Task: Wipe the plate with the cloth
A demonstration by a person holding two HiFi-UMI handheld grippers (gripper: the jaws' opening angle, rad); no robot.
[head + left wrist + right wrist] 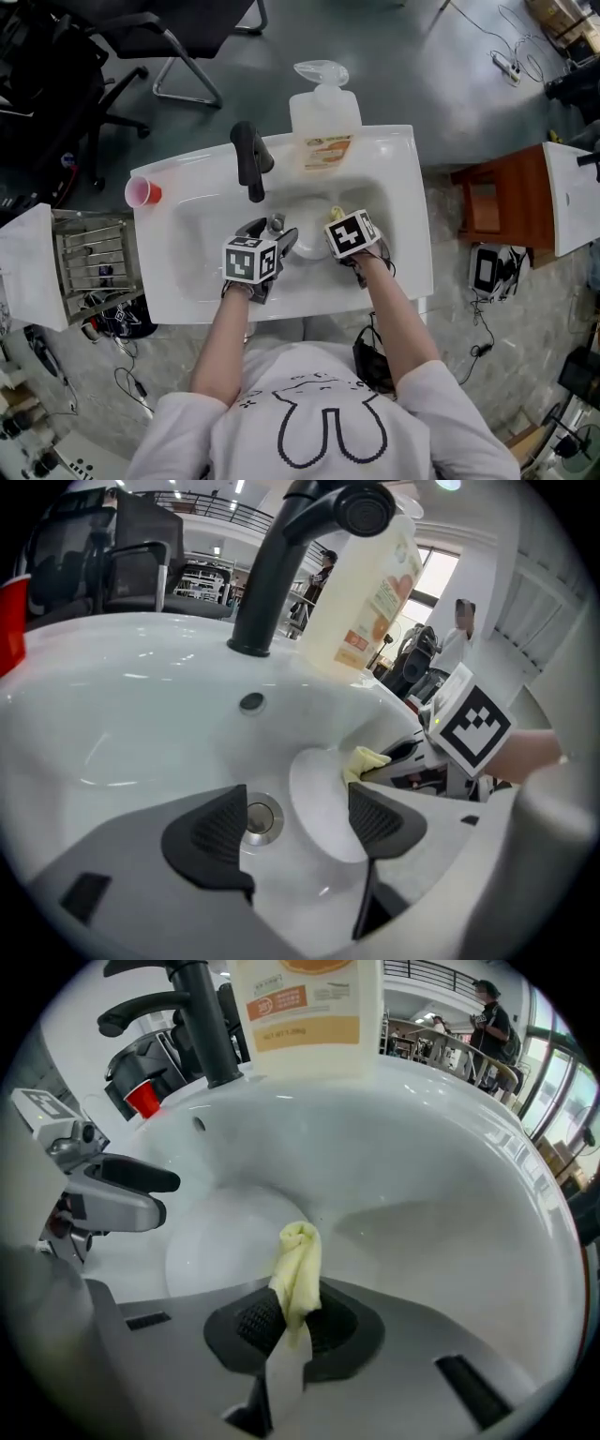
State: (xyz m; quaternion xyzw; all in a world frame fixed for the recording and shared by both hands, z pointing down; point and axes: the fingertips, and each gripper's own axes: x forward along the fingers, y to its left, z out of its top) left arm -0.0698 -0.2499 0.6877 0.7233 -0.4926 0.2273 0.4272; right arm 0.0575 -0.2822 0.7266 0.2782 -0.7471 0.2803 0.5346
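A white plate (323, 799) lies in the basin of the white sink (394, 187), beside the drain (258, 819). My left gripper (300, 825) hangs open just above the plate's near edge, nothing between its pads. My right gripper (295, 1321) is shut on a rolled yellow cloth (298, 1265), whose end sticks out over the plate (220, 1241). In the head view both grippers point down into the basin, the left gripper (274, 236) and the right gripper (336, 221) on either side of the plate (307, 246). The cloth (364, 759) hovers at the plate's far rim.
A black faucet (249, 159) and a large soap bottle (324, 122) stand on the sink's back ledge. A red cup (142, 192) sits at its left corner. A wire dish rack (94, 258) is to the left, a wooden stand (502, 202) to the right.
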